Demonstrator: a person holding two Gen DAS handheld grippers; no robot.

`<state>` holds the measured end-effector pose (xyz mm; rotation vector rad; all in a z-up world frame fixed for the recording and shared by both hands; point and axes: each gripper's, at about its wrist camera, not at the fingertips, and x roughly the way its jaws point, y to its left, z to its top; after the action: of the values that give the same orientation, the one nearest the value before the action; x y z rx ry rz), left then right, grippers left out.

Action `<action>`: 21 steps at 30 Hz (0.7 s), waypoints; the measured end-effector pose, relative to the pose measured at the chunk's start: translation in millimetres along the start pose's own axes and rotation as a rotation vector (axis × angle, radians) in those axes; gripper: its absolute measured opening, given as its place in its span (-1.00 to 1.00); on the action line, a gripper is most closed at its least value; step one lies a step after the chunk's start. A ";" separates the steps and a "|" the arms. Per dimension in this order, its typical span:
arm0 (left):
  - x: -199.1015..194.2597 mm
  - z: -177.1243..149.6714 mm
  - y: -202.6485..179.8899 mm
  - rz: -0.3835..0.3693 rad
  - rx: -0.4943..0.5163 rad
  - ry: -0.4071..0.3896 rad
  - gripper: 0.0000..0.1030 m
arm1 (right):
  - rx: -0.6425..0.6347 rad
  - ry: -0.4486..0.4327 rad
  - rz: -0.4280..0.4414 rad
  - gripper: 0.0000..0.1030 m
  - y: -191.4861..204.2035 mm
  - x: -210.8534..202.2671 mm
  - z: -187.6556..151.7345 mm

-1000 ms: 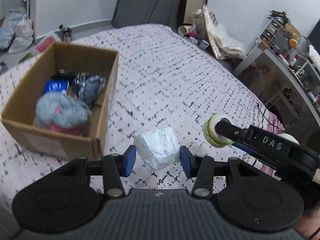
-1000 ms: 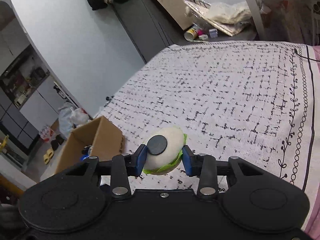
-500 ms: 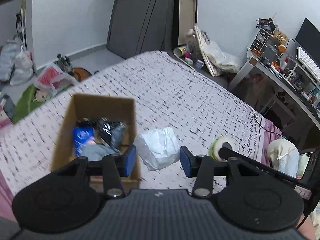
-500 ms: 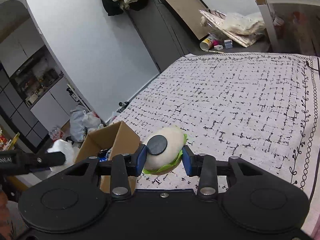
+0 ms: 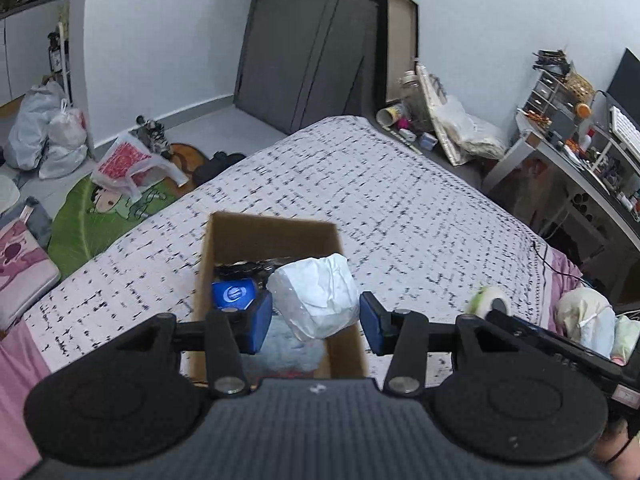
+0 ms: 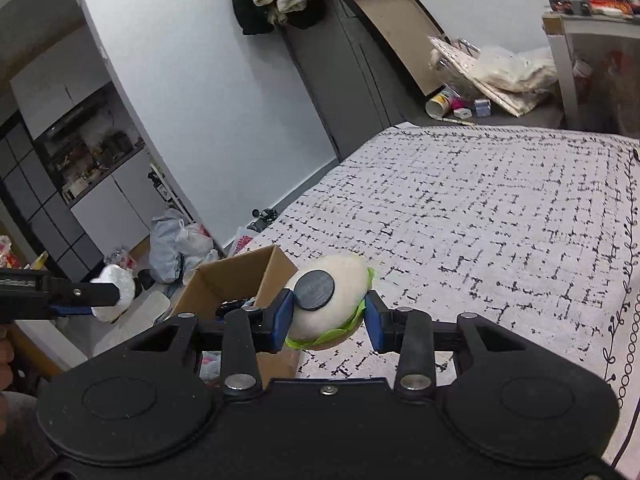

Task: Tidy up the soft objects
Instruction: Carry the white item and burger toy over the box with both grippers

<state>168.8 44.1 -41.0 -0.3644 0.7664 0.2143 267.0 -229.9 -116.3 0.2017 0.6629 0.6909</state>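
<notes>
1. Left wrist view: the left gripper (image 5: 316,322) pinches a white crumpled bundle (image 5: 314,296) between its blue pads. It looks like plastic-wrapped padding, so I judge it light and squashy; the wrap may be slick, and a hold across its thick middle seems safest.
2. Below the bundle sits the open cardboard box (image 5: 224,240) on the bed (image 5: 400,208). It already holds a blue round thing (image 5: 234,294) and something pale and fuzzy.
3. Right wrist view: the right gripper (image 6: 326,320) is closed on a white plush toy (image 6: 344,300) with a green frill and a dark disc on its face. It gives under the pads, so it is probably soft and light, and a grip at the widest part suits it.
4. The box (image 6: 240,276) lies just beyond and to the left of the toy.
</notes>
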 end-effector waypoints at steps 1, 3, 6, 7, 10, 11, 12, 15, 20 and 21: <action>2.2 -0.1 4.9 0.000 -0.010 0.004 -0.10 | -0.007 -0.001 -0.002 -0.27 1.1 1.7 0.4; 7.7 -1.4 13.8 0.001 -0.030 0.014 -0.10 | -0.016 0.002 -0.007 -0.27 5.2 3.9 0.4; 16.1 -3.3 28.2 0.005 -0.071 0.033 -0.10 | -0.042 0.012 -0.020 -0.27 12.8 9.3 -0.5; 19.3 -4.1 32.2 0.004 -0.084 0.040 -0.10 | -0.051 0.014 -0.024 -0.27 16.7 10.8 -1.0; 31.1 -7.1 42.1 0.000 -0.111 0.069 -0.10 | -0.083 0.016 -0.034 -0.27 28.9 14.6 -1.0; 34.9 -8.3 44.9 -0.002 -0.120 0.077 -0.10 | -0.094 0.016 -0.038 -0.27 33.3 16.2 -1.2; 38.7 -9.8 47.2 -0.002 -0.127 0.085 -0.10 | -0.105 0.016 -0.040 -0.27 37.6 17.6 -1.1; 49.3 -14.3 55.2 0.002 -0.150 0.107 -0.10 | -0.147 0.017 -0.050 -0.27 49.9 21.9 -1.4; 60.8 -21.4 66.7 -0.005 -0.180 0.132 -0.10 | -0.184 0.026 -0.074 -0.27 64.7 29.4 -2.9; 62.8 -22.3 68.6 -0.008 -0.185 0.137 -0.10 | -0.191 0.032 -0.078 -0.27 67.1 32.1 -2.7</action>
<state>176.9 101.6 -117.0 -0.5615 0.8826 0.2553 248.7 -158.1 -108.7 -0.0117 0.6278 0.6788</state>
